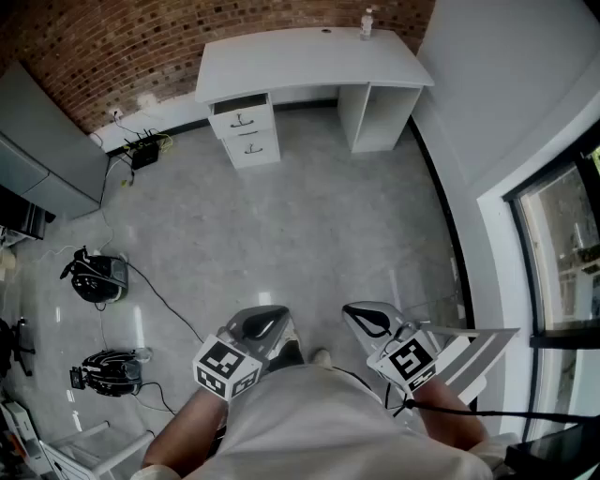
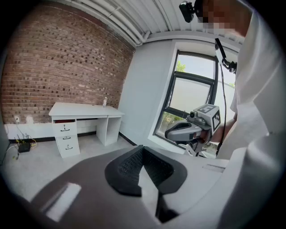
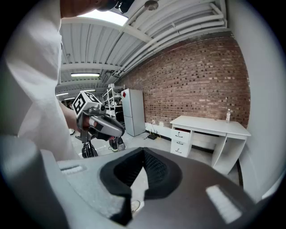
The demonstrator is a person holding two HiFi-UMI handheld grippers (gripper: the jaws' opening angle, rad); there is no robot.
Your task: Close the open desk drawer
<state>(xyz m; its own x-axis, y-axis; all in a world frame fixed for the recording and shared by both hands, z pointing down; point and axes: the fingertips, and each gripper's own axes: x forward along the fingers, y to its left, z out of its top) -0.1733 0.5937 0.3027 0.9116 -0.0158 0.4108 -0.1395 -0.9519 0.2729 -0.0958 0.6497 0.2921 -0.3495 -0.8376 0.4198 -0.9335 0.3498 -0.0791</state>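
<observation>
A white desk (image 1: 309, 56) stands against the brick wall, far across the floor from me. Its drawer stack (image 1: 246, 131) is on the left side, and the top drawer (image 1: 240, 103) is pulled out a little. The desk (image 2: 85, 109) and its top drawer (image 2: 65, 127) show small in the left gripper view; the right gripper view also has the desk (image 3: 210, 125) and top drawer (image 3: 183, 133). My left gripper (image 1: 258, 325) and right gripper (image 1: 372, 321) are held close to my body, both shut and holding nothing.
A bottle (image 1: 367, 23) stands on the desk's right end. A router with cables (image 1: 142, 150) lies by the wall left of the drawers. Black gear (image 1: 98, 278) and cords sit on the floor at left. A window (image 1: 572, 253) lines the right wall.
</observation>
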